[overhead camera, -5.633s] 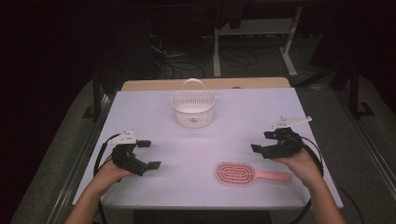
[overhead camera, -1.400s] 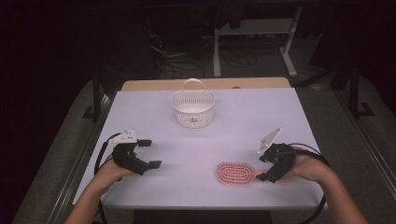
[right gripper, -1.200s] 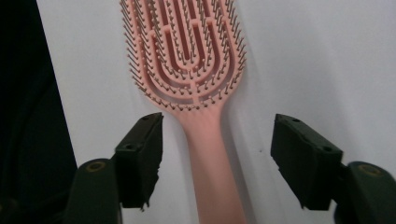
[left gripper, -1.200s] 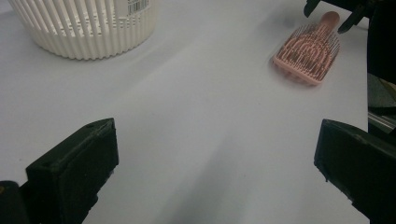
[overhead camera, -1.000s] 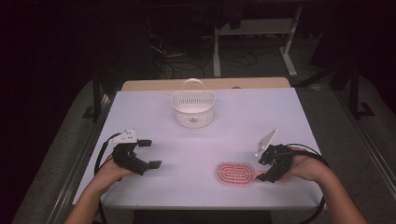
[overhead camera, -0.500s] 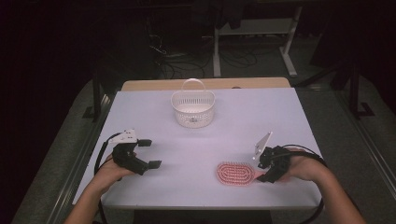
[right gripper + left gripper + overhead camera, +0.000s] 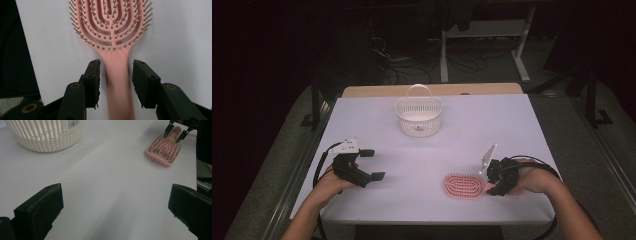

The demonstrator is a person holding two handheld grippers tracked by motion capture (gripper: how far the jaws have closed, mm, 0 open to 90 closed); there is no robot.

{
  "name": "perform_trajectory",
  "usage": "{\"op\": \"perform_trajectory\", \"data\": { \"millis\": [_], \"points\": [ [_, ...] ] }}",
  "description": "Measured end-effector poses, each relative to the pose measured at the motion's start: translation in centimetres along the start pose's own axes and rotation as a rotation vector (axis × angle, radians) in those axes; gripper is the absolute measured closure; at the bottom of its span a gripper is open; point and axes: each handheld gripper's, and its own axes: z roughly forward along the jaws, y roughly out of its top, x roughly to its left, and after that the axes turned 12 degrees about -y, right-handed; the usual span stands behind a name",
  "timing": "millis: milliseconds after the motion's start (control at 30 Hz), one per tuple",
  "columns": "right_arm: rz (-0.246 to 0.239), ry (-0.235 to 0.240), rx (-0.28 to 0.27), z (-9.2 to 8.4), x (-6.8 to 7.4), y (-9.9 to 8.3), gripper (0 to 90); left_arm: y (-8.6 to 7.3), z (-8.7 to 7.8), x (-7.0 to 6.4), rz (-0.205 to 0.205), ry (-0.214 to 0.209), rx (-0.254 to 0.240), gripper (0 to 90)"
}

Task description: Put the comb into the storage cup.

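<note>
A pink hairbrush (image 7: 464, 186) lies bristles up near the table's front edge, right of centre, its handle pointing right. My right gripper (image 7: 491, 182) lies low over that handle. In the right gripper view the jaws stand either side of the handle (image 7: 117, 82) with a narrow gap on each side; they have just been closing, and my right gripper (image 7: 115, 72) is still open. My left gripper (image 7: 373, 164) rests at the table's left, open and with nothing in it. The left gripper view shows my left gripper (image 7: 116, 195) wide apart over bare table, with the brush (image 7: 163, 148) far off.
A white slatted basket (image 7: 418, 116) with a hoop handle stands at the back centre of the pale table (image 7: 462, 135); the same basket (image 7: 45, 132) sits top left in the left gripper view. Dark floor, cables and a table frame lie beyond the far edge.
The right gripper has edged left along the brush handle and its jaws have narrowed around it. The left hand and the brush have stayed put.
</note>
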Motion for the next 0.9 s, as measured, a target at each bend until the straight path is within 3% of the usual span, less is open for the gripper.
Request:
{"op": "perform_trajectory", "data": {
  "millis": [900],
  "points": [
    [-0.065,-0.011,0.077,0.9,0.3,1.2,64.4,0.0,0.0,0.0,0.0,0.0,-0.001,0.0]
  ]
}}
